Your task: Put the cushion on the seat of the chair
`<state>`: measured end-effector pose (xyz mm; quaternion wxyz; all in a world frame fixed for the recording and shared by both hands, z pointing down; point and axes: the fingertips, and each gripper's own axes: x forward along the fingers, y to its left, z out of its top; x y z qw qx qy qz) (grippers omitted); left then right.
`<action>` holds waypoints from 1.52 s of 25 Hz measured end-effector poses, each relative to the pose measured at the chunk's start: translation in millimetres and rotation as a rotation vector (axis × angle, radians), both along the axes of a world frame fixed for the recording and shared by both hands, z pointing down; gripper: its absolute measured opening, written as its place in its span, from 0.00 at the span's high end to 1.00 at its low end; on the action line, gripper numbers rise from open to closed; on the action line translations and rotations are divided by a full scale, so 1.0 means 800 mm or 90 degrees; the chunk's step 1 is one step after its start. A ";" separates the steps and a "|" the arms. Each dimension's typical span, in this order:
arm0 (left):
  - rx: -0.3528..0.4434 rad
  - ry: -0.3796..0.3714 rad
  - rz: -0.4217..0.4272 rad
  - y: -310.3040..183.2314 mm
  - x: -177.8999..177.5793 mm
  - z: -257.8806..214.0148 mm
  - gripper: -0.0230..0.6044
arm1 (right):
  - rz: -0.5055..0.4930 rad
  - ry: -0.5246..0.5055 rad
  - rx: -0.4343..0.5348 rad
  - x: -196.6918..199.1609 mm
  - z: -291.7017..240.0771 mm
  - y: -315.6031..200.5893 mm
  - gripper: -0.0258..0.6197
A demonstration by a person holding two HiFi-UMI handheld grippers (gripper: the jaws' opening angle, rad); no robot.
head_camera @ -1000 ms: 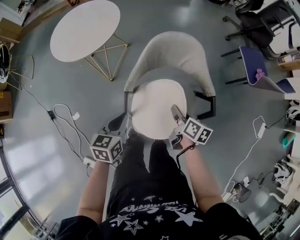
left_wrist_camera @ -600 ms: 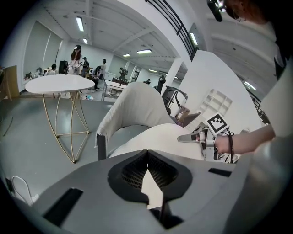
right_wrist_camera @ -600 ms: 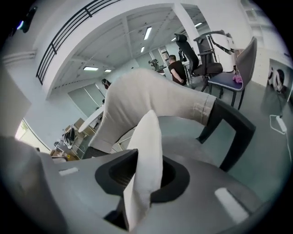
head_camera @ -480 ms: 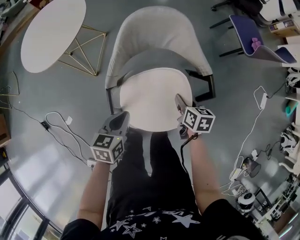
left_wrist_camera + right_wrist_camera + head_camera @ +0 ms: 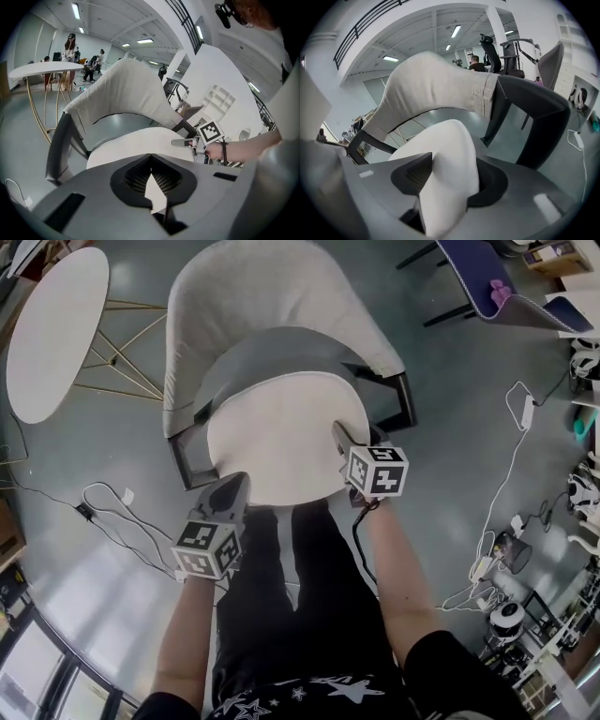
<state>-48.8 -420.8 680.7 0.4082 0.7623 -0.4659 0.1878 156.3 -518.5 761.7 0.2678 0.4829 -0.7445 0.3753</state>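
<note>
A white oval cushion lies flat over the grey seat of a chair with a beige backrest. My left gripper is at the cushion's near left edge, and the left gripper view shows it shut on a thin sliver of the cushion. At the near right edge is my right gripper. In the right gripper view its jaws are opening, and a thick fold of cushion still fills the gap and touches both pads.
A round white table on gold wire legs stands at the left. Cables lie on the grey floor, with more at the right. The chair's black armrest is right of the cushion. A purple chair is far right. My legs are below the seat.
Both grippers have come down with the cushion, and it has sunk from above the chair's front to lie over the seat. The chair now looks nearer and larger.
</note>
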 end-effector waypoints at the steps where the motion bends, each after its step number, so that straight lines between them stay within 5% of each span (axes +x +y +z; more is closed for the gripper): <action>1: -0.004 0.001 0.001 -0.001 0.005 0.003 0.95 | 0.002 0.011 -0.001 0.005 0.007 -0.001 0.64; 6: -0.019 -0.003 0.012 -0.008 0.029 0.012 0.95 | 0.001 0.100 0.002 0.029 0.048 0.002 0.51; 10: -0.023 -0.003 0.020 -0.011 0.045 0.017 0.95 | -0.077 0.200 0.014 0.034 0.071 0.016 0.47; 20: -0.004 -0.016 -0.001 -0.027 0.061 0.005 0.95 | -0.109 0.169 0.042 0.032 0.046 0.018 0.46; 27: 0.050 -0.008 -0.046 -0.040 0.062 -0.040 0.95 | -0.164 0.066 0.077 -0.023 -0.025 0.004 0.64; 31: 0.061 0.000 -0.068 -0.043 0.061 -0.058 0.95 | -0.199 0.050 0.116 -0.048 -0.072 0.001 0.80; 38: 0.115 0.014 -0.051 -0.037 0.058 -0.116 0.95 | -0.180 0.053 0.163 -0.053 -0.132 0.006 0.93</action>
